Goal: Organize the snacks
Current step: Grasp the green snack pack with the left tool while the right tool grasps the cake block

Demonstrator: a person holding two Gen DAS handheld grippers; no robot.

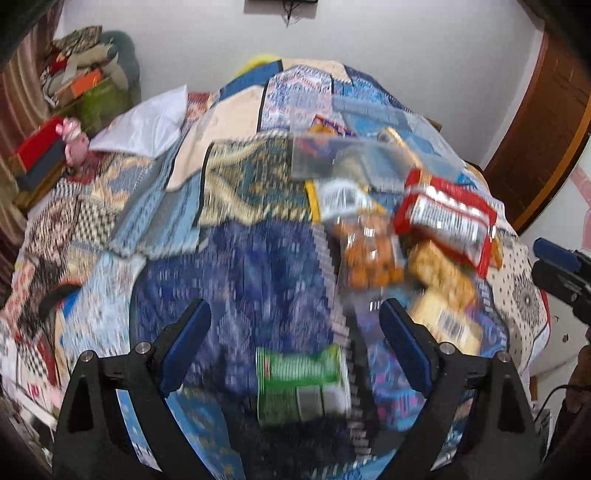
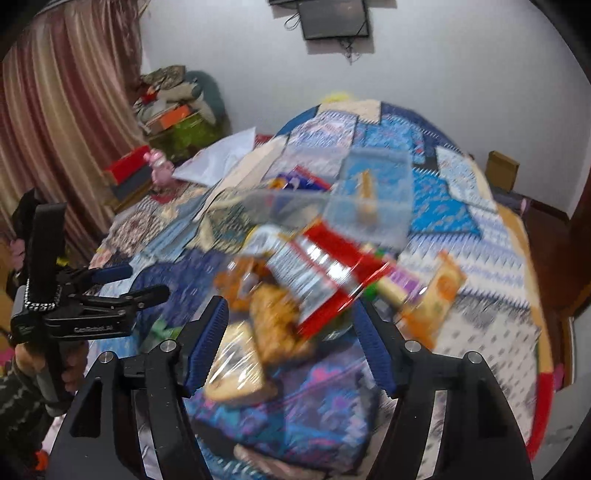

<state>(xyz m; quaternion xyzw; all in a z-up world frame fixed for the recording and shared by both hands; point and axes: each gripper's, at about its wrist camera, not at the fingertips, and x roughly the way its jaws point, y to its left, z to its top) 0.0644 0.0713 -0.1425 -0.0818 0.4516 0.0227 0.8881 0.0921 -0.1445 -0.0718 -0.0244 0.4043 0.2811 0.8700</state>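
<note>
Snacks lie heaped on a patchwork bedspread (image 1: 258,258), both views smeared by motion. Left gripper (image 1: 295,343) stands released, blue pads wide, over a green-labelled packet (image 1: 303,384) lying near, between its fingers but untouched. Right gripper (image 2: 291,343) hangs released too, nothing pressed between its pads; a clear-wrapped pale packet (image 2: 236,365) lies just beside its left finger. Farther out, one red-and-silver pouch (image 2: 325,273) overlaps one bag of orange-brown pieces (image 1: 369,254). One clear plastic box (image 2: 373,192) sits at the far side of the heap. Only the right view shows the orange packet (image 2: 439,291) to the right and a wall screen (image 2: 334,16); only the left view shows the green packet clearly. A hand (image 2: 70,369) grips the left tool's handle.
</note>
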